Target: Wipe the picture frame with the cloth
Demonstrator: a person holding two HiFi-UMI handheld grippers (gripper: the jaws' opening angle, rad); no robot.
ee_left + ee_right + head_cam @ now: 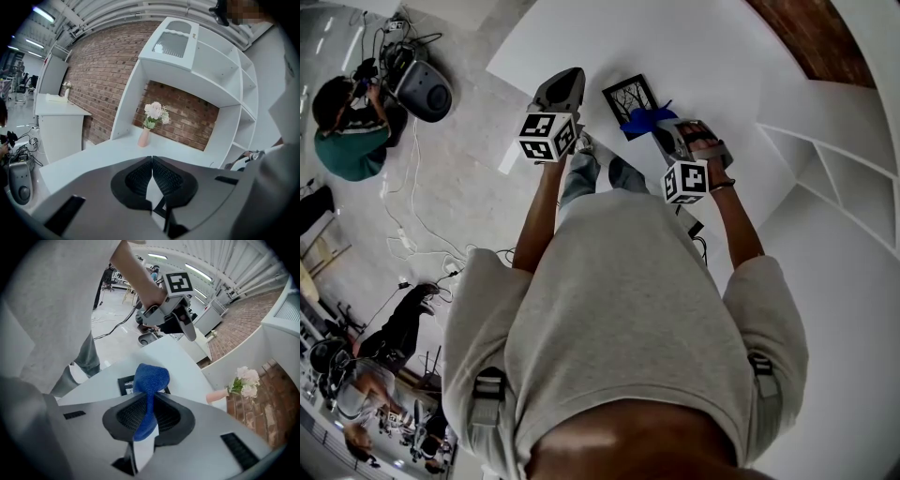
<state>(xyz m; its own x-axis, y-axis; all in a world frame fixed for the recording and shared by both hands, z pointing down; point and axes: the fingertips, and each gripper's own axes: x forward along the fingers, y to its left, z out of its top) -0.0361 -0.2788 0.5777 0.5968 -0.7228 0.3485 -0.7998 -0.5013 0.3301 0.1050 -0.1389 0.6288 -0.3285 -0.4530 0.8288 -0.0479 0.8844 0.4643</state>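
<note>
Meanwhile, right claw (150, 398) clamps blue cloth (151, 376) at picture frame's (630, 97) five o'clock; left claw (152, 163), closed and empty, should steady the frame for gentle strokes.

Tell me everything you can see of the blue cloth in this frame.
The blue cloth is plush, fuzzy fabric, bunched into a soft lump. The right gripper is shut on it: a rounded wad sticks out past the jaws, a tail hangs back between them. From the head view it overlaps a corner of the black picture frame lying on the white table; actual contact cannot be told.
</note>
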